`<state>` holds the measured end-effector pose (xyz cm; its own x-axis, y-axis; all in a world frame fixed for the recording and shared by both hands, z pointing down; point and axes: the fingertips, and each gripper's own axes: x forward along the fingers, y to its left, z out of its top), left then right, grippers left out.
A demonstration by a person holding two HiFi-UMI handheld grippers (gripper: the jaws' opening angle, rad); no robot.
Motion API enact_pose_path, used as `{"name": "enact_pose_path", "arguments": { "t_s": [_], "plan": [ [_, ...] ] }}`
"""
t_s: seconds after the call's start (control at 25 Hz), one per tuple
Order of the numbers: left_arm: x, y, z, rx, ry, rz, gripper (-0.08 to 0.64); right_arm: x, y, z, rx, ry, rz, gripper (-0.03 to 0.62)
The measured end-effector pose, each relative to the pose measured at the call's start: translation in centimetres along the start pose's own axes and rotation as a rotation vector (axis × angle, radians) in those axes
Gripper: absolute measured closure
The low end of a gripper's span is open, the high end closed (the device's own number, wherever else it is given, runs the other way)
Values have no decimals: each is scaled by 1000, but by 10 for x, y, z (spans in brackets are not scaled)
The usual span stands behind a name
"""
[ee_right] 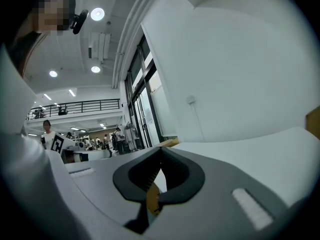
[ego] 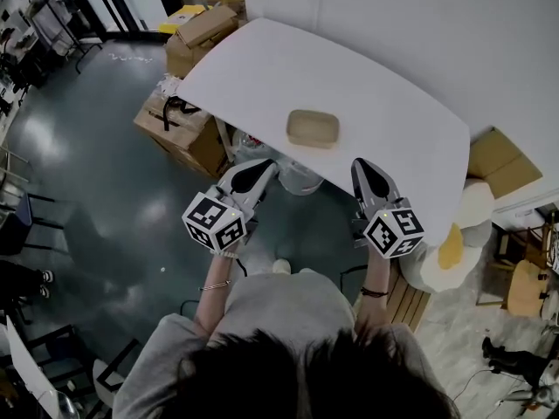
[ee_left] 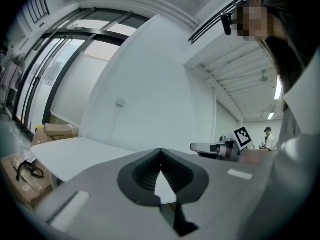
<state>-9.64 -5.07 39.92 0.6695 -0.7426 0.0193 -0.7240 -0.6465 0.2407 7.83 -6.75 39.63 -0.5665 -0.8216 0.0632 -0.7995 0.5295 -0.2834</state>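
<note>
- on the table (ego: 262, 68), a tan tray (ego: 313, 128) is set ahead, midway between both grippers, long axis crosswise.
- left gripper (ego: 265, 168) and right gripper (ego: 364, 166): jaws closed, nothing held.

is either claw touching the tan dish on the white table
No, the tan dish sits alone mid-table, clear of the left claw and right claw at the near edge of the white table.

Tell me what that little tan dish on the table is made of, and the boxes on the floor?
The shallow dish looks like pale wood or bamboo: matte tan, rounded rim; could be plastic. The boxes are brown cardboard, with folded flaps.
</note>
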Motion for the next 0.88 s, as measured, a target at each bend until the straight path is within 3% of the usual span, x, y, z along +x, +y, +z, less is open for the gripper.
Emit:
{"name": "enact_pose_path", "arguments": {
  "t_s": [0.48,0.88],
  "plan": [
    [22,29,-13,-50,31,-10,565,28,-16,-17,30,49,-30,579],
    [69,68,-15,-80,64,14,565,83,-57,-9,59,71,-20,580]
  ]
}}
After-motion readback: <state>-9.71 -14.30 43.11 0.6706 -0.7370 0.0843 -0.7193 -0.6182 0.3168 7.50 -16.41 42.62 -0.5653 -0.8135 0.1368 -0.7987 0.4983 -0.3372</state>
